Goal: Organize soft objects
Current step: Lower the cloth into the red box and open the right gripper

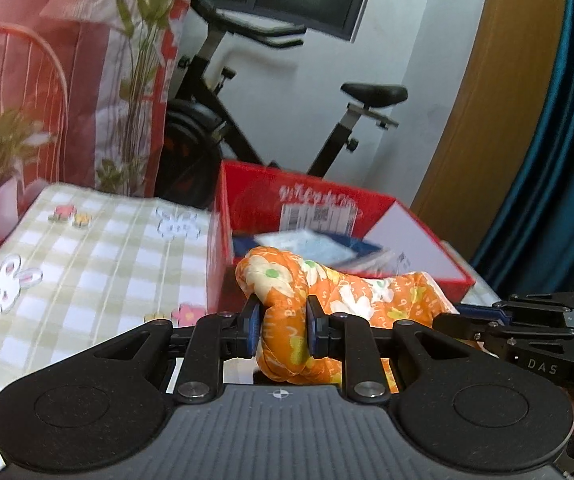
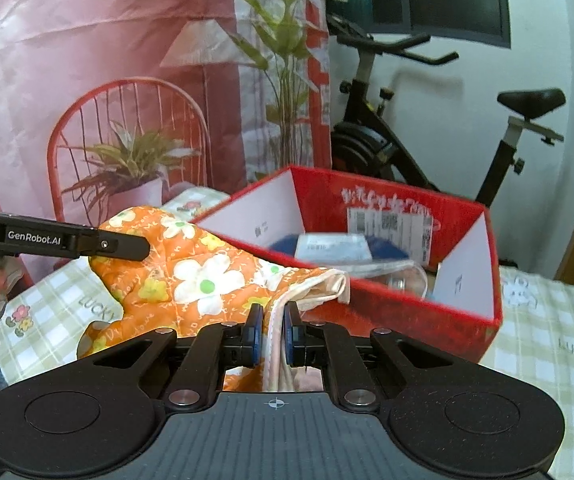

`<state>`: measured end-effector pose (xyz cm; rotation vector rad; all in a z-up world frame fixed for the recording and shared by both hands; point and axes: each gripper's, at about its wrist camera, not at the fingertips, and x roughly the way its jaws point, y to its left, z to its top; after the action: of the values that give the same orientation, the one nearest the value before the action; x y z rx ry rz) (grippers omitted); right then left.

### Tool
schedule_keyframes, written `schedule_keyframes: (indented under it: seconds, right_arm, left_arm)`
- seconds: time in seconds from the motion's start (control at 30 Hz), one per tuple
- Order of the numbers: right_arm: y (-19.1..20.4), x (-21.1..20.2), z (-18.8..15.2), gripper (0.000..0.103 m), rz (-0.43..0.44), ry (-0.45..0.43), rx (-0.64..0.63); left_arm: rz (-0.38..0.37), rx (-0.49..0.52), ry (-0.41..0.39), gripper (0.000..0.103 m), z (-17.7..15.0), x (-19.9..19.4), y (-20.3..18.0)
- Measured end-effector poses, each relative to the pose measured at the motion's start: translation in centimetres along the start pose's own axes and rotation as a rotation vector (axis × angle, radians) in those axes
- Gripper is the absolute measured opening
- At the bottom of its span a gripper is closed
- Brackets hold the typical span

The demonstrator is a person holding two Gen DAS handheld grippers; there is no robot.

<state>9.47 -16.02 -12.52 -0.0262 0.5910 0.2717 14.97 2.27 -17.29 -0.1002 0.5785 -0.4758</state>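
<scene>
An orange floral cloth hangs between both grippers, in front of a red box. My left gripper is shut on a bunched, rolled end of the cloth. My right gripper is shut on the cloth's white hemmed edge. The cloth spreads left toward the left gripper's arm in the right wrist view. The right gripper shows at the right edge of the left wrist view. The red box holds blue and white packets.
A green-and-white checked cloth with rabbit and flower prints covers the table. A printed pink backdrop hangs behind it. An exercise bike stands by the white wall. A teal curtain hangs at the right.
</scene>
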Motion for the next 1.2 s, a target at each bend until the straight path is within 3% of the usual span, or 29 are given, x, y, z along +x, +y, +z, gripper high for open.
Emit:
schedule_keyframes:
  seconds: [0.2,0.43,0.57,0.8,0.87,0.93,1.03,1.2]
  right_arm:
    - [-1.2,-0.4,3.1,0.010,-0.001,-0.059,-0.026]
    - [-3.5,1.3,6.4,0.009,-0.046,-0.095,-0.079]
    - [-5.1,3.5,7.7,0.009,-0.090,-0.095,-0.097]
    - [-8.4,8.6,7.9,0.008,-0.130,-0.057,-0.021]
    - [-9.1,9.9,7.4,0.008,-0.147,-0.032,-0.005]
    - [-9.7,11.0,6.8,0.008,-0.162,-0.006,0.013]
    - [-10.5,12.2,6.1,0.008,-0.194,0.032,0.032]
    - [-11.3,13.3,5.1,0.008,-0.228,0.080,0.068]
  left_arm:
    - [-0.011,0.035,-0.078,0.024,3.3,0.4,-0.6]
    - [0.006,0.072,-0.125,0.024,6.4,3.7,-1.4]
    - [0.022,0.094,-0.113,0.024,7.7,6.8,-1.6]
    - [0.040,0.134,-0.032,0.025,8.7,12.3,-1.6]
    - [0.053,0.151,-0.006,0.029,8.6,13.5,-1.4]
    - [0.061,0.156,0.015,0.041,8.5,14.3,-1.2]
    - [0.083,0.155,0.033,0.052,8.2,15.1,-0.6]
    - [0.077,0.148,0.061,0.055,7.7,15.6,0.0]
